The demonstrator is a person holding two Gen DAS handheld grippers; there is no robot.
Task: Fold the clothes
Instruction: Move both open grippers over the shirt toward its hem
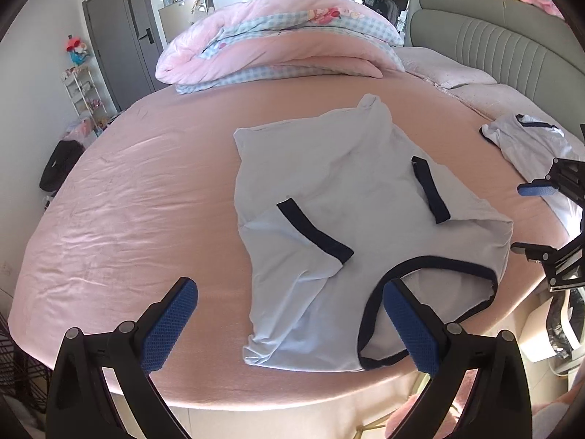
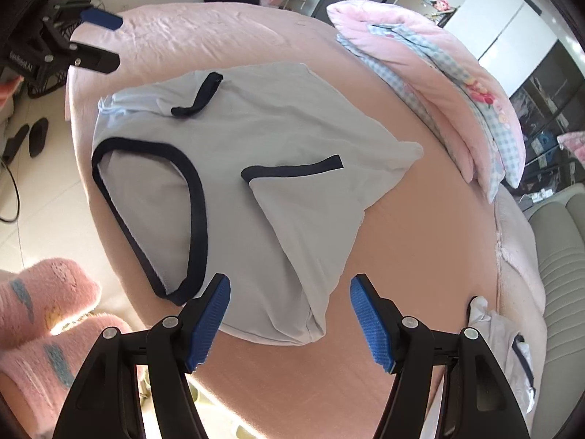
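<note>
I have both grippers hanging over the near edge of the bed (image 1: 109, 201), and the pale blue T-shirt (image 1: 351, 197) lies flat just ahead, sleeves folded inward, collar end at that near edge and long axis running away toward the pink quilt (image 1: 278, 36). My left gripper (image 1: 289, 325) stands wide open and empty over the shirt's left collar-end corner; my right gripper (image 2: 289, 322) is open and empty too, above the right corner. I judge both hands about equally near for the lengthwise fold.
</note>
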